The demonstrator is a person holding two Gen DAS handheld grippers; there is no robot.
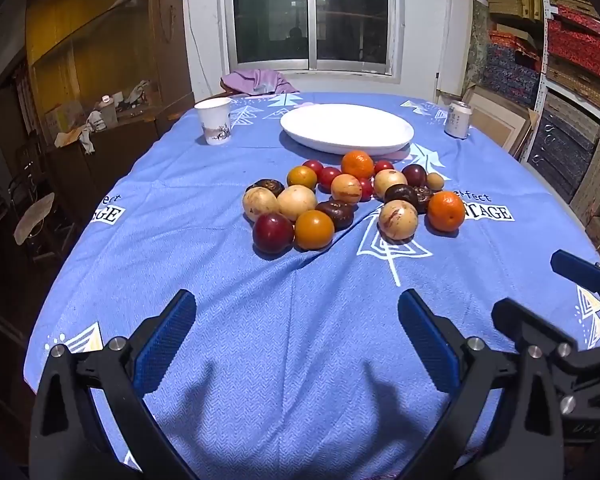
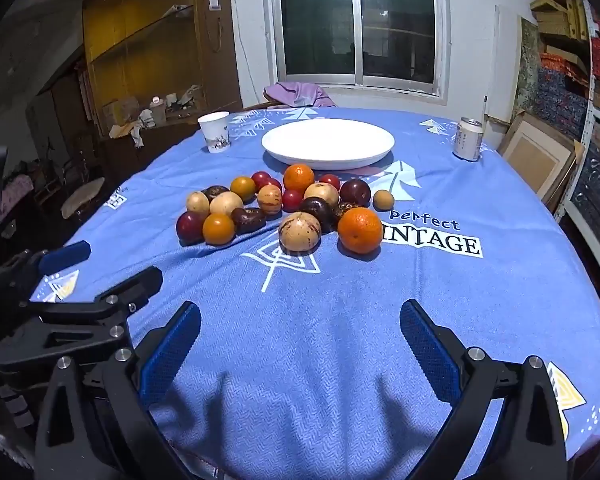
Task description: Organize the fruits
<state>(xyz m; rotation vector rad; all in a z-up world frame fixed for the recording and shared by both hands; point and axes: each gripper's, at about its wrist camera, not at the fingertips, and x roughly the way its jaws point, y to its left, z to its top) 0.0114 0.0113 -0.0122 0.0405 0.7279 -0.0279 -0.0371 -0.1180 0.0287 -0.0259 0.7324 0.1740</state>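
A pile of fruit [image 1: 352, 200] lies in the middle of the blue tablecloth: oranges, red plums, pale round fruits, dark wrinkled ones. The pile also shows in the right wrist view [image 2: 284, 212]. Behind it stands an empty white plate [image 1: 346, 128], also seen from the right [image 2: 328, 142]. My left gripper [image 1: 298, 308] is open and empty above the cloth, well short of the pile. My right gripper [image 2: 300, 318] is open and empty, beside the left one. The nearest fruits are a dark red plum [image 1: 273, 233] and an orange [image 2: 360, 230].
A paper cup [image 1: 214, 121] stands at the back left and a drink can [image 1: 458, 119] at the back right. A purple cloth [image 1: 256, 82] hangs on a chair behind the table. Shelves with boxes [image 1: 572, 80] line the right wall.
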